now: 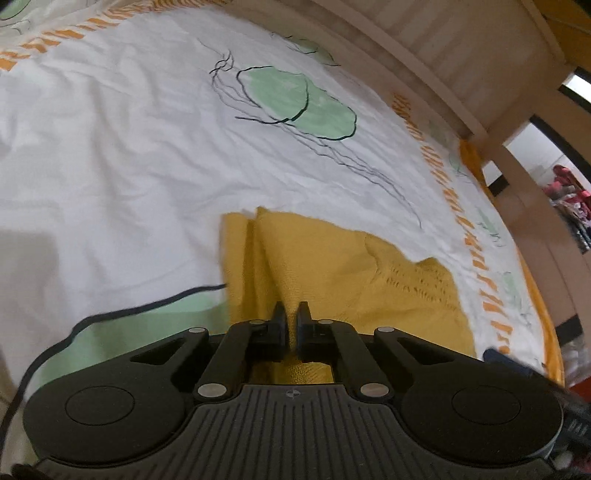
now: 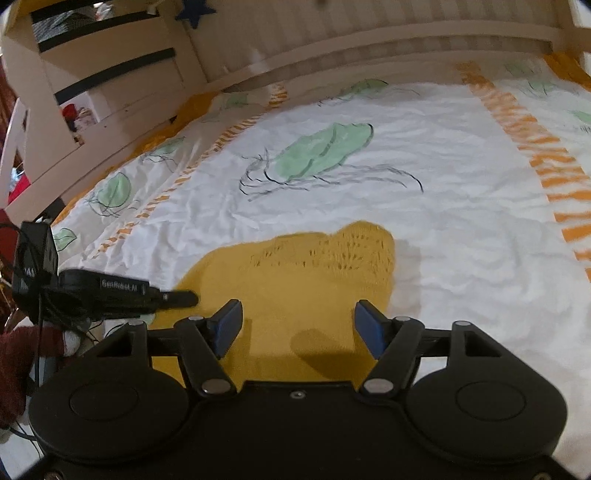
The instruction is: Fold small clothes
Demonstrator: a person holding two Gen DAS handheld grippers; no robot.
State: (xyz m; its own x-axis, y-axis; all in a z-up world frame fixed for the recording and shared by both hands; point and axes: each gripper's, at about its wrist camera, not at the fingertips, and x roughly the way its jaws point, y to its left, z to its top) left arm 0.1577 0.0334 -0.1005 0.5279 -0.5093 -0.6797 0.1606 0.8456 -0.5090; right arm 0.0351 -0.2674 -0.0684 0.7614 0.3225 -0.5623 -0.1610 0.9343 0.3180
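A small mustard-yellow knitted garment (image 1: 332, 266) lies on a white bedsheet (image 1: 110, 147) printed with green shapes. My left gripper (image 1: 291, 314) is shut at the garment's near left part, and a raised ridge of the yellow knit runs up into its fingertips. In the right wrist view the same garment (image 2: 295, 273) spreads in front of me, and the left gripper (image 2: 188, 297) reaches its left edge from the side. My right gripper (image 2: 298, 325) hovers open over the garment's near part, blue pads wide apart with only flat cloth below them.
The white sheet (image 2: 443, 221) has orange striped bands and covers the whole bed. A pale wooden bed frame (image 2: 332, 33) runs along the far side, with slatted rails (image 2: 92, 81) at the left. A dark red sleeve (image 2: 18, 362) holds the left gripper.
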